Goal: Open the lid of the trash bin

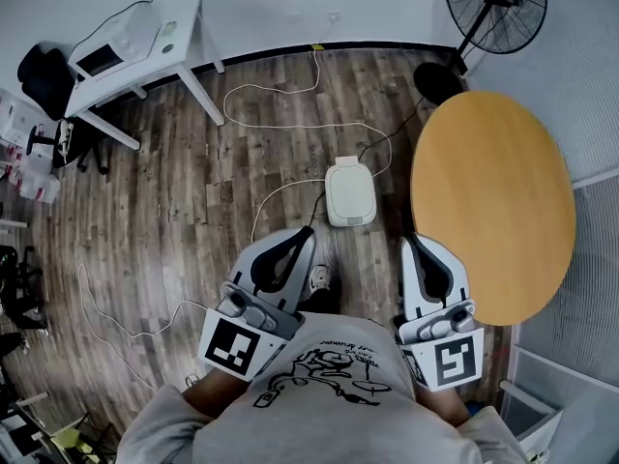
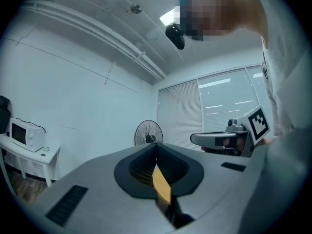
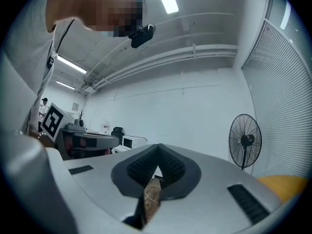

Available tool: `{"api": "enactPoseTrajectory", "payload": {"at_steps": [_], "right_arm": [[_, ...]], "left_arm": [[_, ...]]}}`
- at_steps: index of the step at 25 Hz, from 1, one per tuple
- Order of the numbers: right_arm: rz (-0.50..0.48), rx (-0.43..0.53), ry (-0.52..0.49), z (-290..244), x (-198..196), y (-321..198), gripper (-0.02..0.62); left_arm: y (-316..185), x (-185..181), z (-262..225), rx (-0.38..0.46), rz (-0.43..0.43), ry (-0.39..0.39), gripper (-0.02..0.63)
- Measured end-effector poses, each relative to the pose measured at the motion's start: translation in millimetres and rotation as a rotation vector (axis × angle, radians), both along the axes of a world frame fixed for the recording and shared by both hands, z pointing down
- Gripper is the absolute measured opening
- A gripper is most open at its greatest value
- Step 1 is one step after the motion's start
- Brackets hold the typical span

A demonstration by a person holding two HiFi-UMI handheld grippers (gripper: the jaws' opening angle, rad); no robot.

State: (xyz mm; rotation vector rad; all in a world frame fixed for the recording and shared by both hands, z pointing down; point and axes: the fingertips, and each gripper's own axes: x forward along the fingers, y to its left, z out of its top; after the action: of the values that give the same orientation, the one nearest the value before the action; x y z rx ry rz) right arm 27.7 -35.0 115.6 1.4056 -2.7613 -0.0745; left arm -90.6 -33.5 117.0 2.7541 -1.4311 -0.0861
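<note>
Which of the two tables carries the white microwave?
The white rectangular table by the wall at upper left, holding the white microwave; the round yellow wooden table stands at right.

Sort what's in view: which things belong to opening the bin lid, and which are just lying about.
For the job:
trash bin, lid down
left gripper, shut, empty
right gripper, shut, empty

Lying about:
round table
fan
microwave
white desk
</note>
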Motion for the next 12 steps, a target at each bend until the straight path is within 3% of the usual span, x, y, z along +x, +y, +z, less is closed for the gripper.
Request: {"api": "enactPoseTrajectory", "payload": {"at_steps": [7,12], "right_arm": [[0.005,-0.014,0.016,4.1,-8.2,-29.6,0.005],[0.013,-0.019,0.022,8.0,3.1,-41.9,0.005]], "left_arm": [[-25.6,-7.3,6.3,-0.033,0.003,0.003,0.015],[-36.7,1.4,4.8,-0.001,-0.001,0.011,0.015]]}}
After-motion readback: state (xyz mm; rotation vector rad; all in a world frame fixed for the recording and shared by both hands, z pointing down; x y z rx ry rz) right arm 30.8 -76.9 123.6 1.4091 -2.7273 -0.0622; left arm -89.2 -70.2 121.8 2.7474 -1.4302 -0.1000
